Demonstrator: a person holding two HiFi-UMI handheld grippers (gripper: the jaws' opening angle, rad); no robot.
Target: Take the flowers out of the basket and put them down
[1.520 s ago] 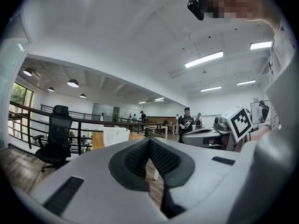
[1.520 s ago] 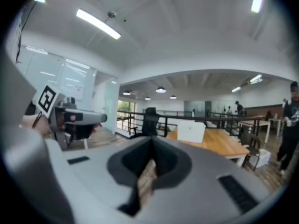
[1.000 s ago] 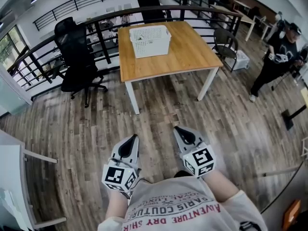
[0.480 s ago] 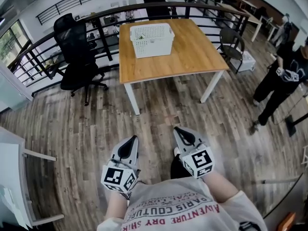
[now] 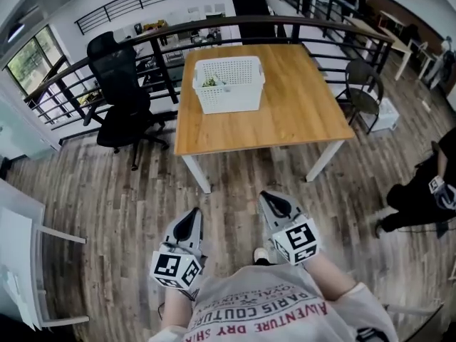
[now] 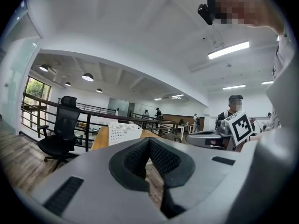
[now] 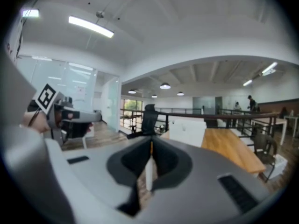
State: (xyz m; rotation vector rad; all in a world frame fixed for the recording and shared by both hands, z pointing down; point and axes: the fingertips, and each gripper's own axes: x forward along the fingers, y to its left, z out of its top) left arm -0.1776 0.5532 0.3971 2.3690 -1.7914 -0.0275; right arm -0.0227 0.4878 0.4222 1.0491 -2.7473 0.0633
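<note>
White perforated plastic basket (image 5: 229, 84), wooden table (image 5: 299, 112)

Grey-brown plank floor (image 5: 92, 191). Wooden tabletop (image 5: 285, 112) on white legs, centre far. Black office chair (image 5: 122, 91) left of it, small dark chair (image 5: 365, 91) right. Black railing (image 5: 299, 21) behind. Window (image 5: 32, 66) far left, ceiling strip lights (image 6: 228, 50).

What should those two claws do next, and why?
Probably move closer to the table. The left gripper and right gripper are both shut, empty and well short of it, over the floor, while the flowers lie in the white basket on top.
</note>
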